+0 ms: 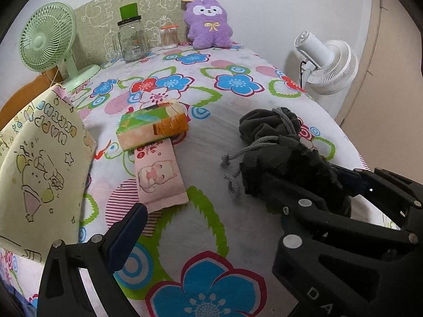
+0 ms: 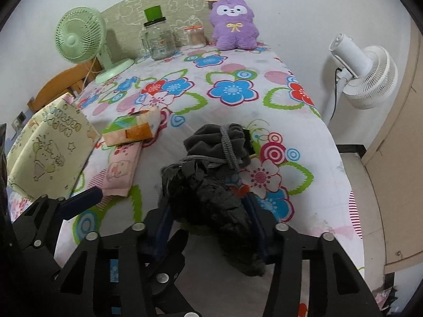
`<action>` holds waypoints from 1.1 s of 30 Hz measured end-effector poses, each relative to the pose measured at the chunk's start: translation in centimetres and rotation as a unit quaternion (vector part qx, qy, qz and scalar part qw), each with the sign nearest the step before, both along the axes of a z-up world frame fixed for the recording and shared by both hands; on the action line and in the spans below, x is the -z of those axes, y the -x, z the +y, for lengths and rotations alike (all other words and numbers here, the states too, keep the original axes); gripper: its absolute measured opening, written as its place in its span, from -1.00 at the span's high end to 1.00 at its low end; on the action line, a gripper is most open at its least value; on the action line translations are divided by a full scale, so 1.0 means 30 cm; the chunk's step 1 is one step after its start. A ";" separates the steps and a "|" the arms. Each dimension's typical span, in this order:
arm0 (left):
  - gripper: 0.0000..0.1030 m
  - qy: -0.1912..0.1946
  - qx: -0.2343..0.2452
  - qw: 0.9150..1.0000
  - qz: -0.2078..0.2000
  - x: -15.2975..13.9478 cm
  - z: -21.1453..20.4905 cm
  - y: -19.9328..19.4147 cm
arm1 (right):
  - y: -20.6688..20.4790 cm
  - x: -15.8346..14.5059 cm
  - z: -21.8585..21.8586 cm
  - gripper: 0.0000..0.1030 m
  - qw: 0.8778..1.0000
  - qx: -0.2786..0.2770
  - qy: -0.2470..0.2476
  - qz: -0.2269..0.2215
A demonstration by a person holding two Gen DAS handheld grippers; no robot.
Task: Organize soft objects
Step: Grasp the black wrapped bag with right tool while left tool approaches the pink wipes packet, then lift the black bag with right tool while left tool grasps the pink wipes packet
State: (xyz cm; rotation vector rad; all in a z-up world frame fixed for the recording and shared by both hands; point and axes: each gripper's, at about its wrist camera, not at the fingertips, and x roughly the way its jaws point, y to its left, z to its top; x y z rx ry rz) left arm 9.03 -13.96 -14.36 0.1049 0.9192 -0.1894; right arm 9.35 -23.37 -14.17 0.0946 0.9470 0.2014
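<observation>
Dark grey fabric, a drawstring pouch (image 2: 219, 142) w/ a crumpled fuzzy black cloth (image 2: 211, 200) bunched against its near end, lay on the floral bedsheet (image 2: 232, 60) right of centre. My right gripper (image 2: 208, 211) had its jaws drawn in around the black cloth; the blue pads looked pressed on both sides of it, so I judged it a grip, tho' only on loose folds. My left gripper (image 1: 238, 198) stood wide open w/ nothing between the fingers; its left finger (image 1: 129, 227) sat near the pink tissue pack (image 1: 161, 177), well apart from the cloth.

Step in hand, as I read it: get the black bundle secured for moving. To do it well I reckoned: keep the squeeze firm but not crushing, bite deep enough to catch the bulk, not just fluff at the edge. Grey cord (image 1: 238, 153) trailed loose on the sheet, so a lift risked dragging the pouch along or snagging; straight up & slow seemed best, left gripper free to support the hanging end. Whether cloth & pouch were one item I couldn't tell.

Writing: the cream gift bag (image 1: 39, 163) at left read "HAPPY BIRTHDAY" in bubble letters, seen upside down. "DA…" was moulded on the gripper body in the left wrist view, rest cut off. Glass jar (image 1: 132, 39) had a label, too small to read. Pink pack had red characters, illegible; orange-green tissue pack (image 1: 153, 126) no readable text
</observation>
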 end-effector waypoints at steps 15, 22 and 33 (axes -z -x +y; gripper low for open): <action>-0.97 -0.005 -0.051 0.998 -0.048 -0.093 0.079 -0.036 | -0.017 -0.113 0.058 0.02 0.999 0.001 -0.006 -0.046; -0.85 0.009 -0.078 0.996 -0.039 -0.087 0.106 -0.089 | -0.067 -0.123 0.083 0.02 0.998 0.001 0.004 -0.055; -0.70 0.014 -0.094 0.995 -0.022 -0.059 0.121 -0.168 | -0.146 -0.108 0.088 0.02 0.998 0.015 0.006 -0.056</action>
